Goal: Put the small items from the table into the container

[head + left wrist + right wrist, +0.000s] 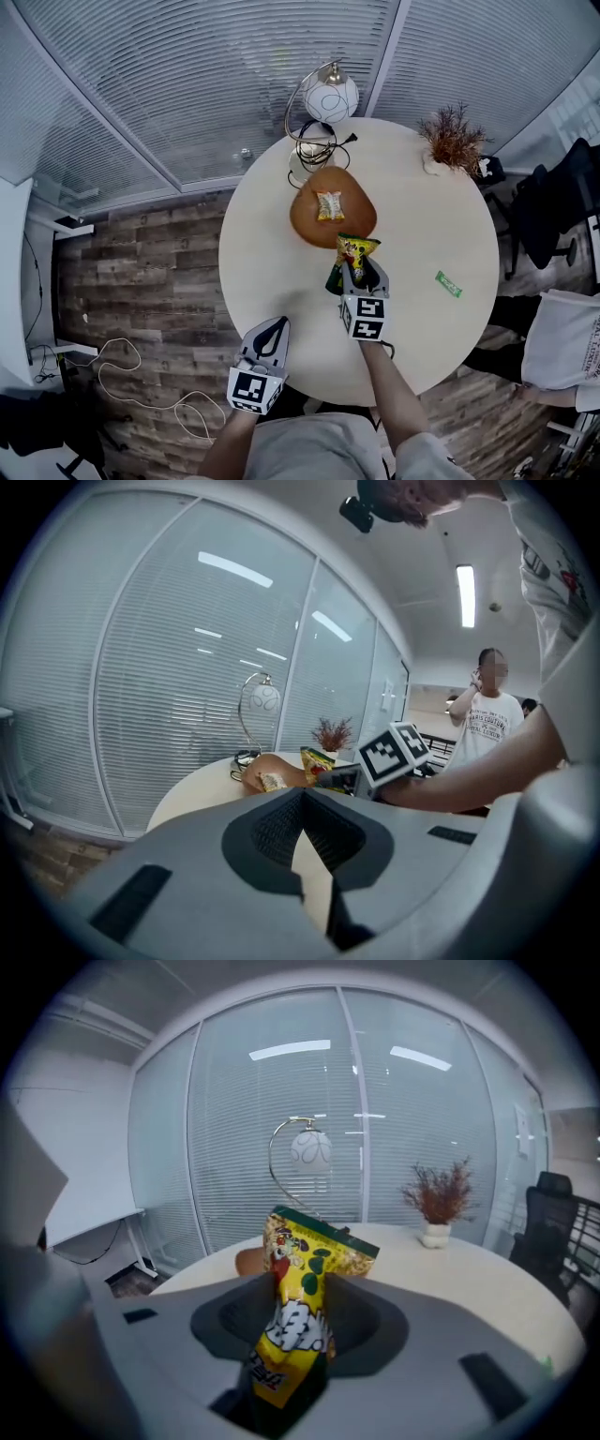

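Note:
A yellow and green snack bag (pixel 354 251) (pixel 300 1279) hangs upright above the round table (pixel 422 234), and my right gripper (pixel 360 272) (pixel 298 1283) is shut on its lower half. It hovers just in front of the brown bowl (pixel 305 220) (pixel 248 1260), which holds a small pale packet (pixel 329 205). A small green wrapped item (pixel 448 284) lies on the table to the right. My left gripper (pixel 272 330) (pixel 302 794) stays over the table's near left edge, its jaws together with nothing between them.
A globe lamp (pixel 328 94) with a coiled cable (pixel 314 141) stands behind the bowl. A dried plant in a white pot (pixel 455 141) sits at the far right. A person (pixel 487 724) stands beyond the table, and a black chair (pixel 553 206) is to its right.

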Available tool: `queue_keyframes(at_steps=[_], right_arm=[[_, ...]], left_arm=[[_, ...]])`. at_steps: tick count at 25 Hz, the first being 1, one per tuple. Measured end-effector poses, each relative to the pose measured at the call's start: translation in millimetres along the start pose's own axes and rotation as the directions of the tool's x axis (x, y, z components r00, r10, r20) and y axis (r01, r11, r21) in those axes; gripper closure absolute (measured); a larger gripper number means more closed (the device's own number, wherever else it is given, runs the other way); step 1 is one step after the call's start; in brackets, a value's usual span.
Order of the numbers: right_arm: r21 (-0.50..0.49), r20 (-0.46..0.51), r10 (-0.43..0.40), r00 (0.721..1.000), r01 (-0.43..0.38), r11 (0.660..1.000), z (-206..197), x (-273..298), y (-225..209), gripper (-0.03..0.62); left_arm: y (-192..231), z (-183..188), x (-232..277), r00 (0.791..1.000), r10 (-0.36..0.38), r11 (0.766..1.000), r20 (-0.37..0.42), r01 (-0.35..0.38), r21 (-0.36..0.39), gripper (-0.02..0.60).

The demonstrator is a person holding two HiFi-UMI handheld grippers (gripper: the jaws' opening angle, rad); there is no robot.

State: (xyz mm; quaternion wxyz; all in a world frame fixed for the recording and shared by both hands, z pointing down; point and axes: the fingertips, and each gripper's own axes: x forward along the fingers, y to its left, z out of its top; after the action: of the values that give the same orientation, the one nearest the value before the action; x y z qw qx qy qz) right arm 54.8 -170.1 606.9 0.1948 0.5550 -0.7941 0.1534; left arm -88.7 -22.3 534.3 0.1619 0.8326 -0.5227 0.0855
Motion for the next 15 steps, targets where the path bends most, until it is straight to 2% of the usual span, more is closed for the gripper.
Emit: queue_keyframes(at_steps=[4, 9, 11, 12, 15], right_arm=[[-0.085, -0.02, 0.04, 0.999, -0.041, 0.996, 37.2, 47.2, 3.5, 0.419], [-0.205, -0.127, 0.043, 0.991, -0.069, 0.976, 36.4, 103.0, 7.2, 0.417], [-0.201, -0.159, 0.028, 0.987, -0.061, 0.978, 31.1, 120.4, 4.6, 0.407], [-0.195, -0.157, 0.02, 0.987, -0.05, 0.979, 31.7, 125.9, 2.7, 0.366], [-0.184, -0.15, 0.004, 0.989, -0.032, 0.982, 36.4, 127.2, -0.7, 0.361]], left_arm=[[9.8, -2.4, -6.7, 0.999, 0.046, 0.999, -0.002, -0.046, -0.024, 0.589], [27.4, -11.2, -22.6, 0.991, 0.131, 0.99, -0.011, -0.131, -0.055, 0.589], [33.5, -13.3, -26.8, 0.987, 0.157, 0.985, -0.018, -0.157, -0.068, 0.589], [35.9, -13.7, -28.0, 0.986, 0.166, 0.983, -0.019, -0.167, -0.072, 0.589], [40.1, -13.9, -28.4, 0.983, 0.182, 0.98, -0.014, -0.183, -0.078, 0.589]])
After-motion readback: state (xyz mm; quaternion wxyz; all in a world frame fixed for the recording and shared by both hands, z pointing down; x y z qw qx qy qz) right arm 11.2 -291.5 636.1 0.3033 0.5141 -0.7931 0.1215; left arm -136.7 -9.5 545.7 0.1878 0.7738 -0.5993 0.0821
